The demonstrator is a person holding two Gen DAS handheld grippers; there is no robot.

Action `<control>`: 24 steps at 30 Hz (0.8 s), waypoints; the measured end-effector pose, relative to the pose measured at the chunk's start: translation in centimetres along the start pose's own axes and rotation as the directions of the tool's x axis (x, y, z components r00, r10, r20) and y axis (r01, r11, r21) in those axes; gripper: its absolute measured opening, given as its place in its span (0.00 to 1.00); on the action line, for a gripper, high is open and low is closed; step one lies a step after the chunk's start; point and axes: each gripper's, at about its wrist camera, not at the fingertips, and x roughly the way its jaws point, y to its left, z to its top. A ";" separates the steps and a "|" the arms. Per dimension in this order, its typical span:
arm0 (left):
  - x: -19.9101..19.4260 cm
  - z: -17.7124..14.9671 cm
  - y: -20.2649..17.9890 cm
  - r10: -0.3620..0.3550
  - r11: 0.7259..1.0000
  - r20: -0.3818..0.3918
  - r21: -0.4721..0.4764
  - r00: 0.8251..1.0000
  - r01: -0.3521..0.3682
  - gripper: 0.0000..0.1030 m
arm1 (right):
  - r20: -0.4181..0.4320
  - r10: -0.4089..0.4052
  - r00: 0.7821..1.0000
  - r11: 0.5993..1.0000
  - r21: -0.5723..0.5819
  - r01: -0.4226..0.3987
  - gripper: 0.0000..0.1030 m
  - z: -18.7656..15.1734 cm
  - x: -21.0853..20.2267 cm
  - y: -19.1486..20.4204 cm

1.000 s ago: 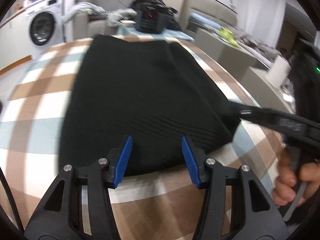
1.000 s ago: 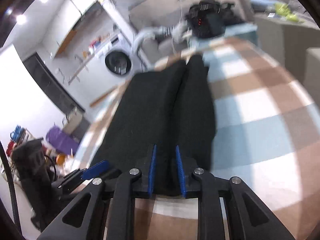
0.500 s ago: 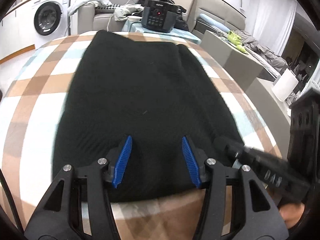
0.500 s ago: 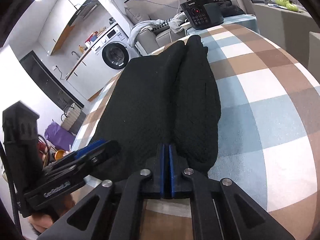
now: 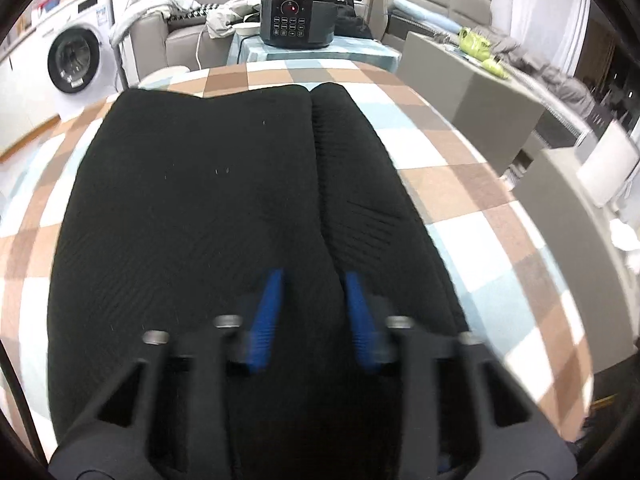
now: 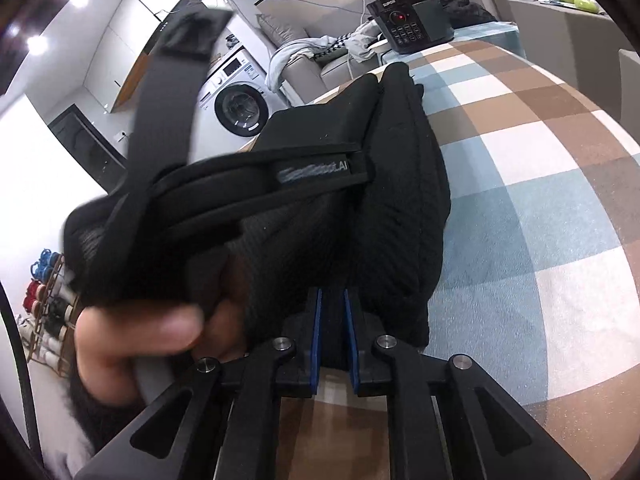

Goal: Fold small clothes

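A black knit garment lies lengthwise on the checked tablecloth, with one side folded in as a long strip on the right. My left gripper hovers low over its near end. Its blurred blue pads are closing, astride the crease between body and strip. In the right wrist view the garment runs away from my right gripper. This gripper pinches the near hem, its jaws easing apart slightly with black cloth still between them. A hand holds the left gripper's body close on the left.
A black pressure cooker stands on a small table beyond the far edge. A washing machine is at the far left, with a sofa strewn with clothes behind. Grey box-like furniture flanks the table's right side. Bare checked cloth lies right of the garment.
My left gripper has slid right along the garment's near end toward the right gripper and its jaws have narrowed. The right gripper stayed put, first closing fully, now holding thicker cloth.
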 end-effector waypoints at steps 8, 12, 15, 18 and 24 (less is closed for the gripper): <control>-1.1 0.7 -0.1 -0.014 1.000 0.072 0.015 0.997 0.013 0.04 | -0.006 0.038 0.999 0.999 0.026 -0.038 0.10 0.0 0.1 -0.6; 0.1 0.0 -0.4 -0.013 0.999 0.020 0.036 1.000 0.012 0.10 | -0.014 0.035 0.999 0.999 0.030 -0.035 0.10 0.1 0.1 -0.6; -0.9 -0.8 -0.7 -0.024 0.998 0.031 0.063 0.999 0.022 0.26 | -0.017 0.021 1.000 1.000 0.020 -0.021 0.10 0.2 -0.1 -0.5; -3.2 -1.8 -0.2 -0.065 0.996 0.061 0.063 0.996 0.061 0.42 | -0.019 0.000 1.000 1.000 0.005 0.000 0.13 0.4 -0.3 -0.1; -8.3 -4.0 2.1 -0.047 0.998 0.140 0.050 0.989 0.040 0.57 | 0.031 -0.086 0.996 0.988 -0.123 0.090 0.38 0.2 -2.1 1.7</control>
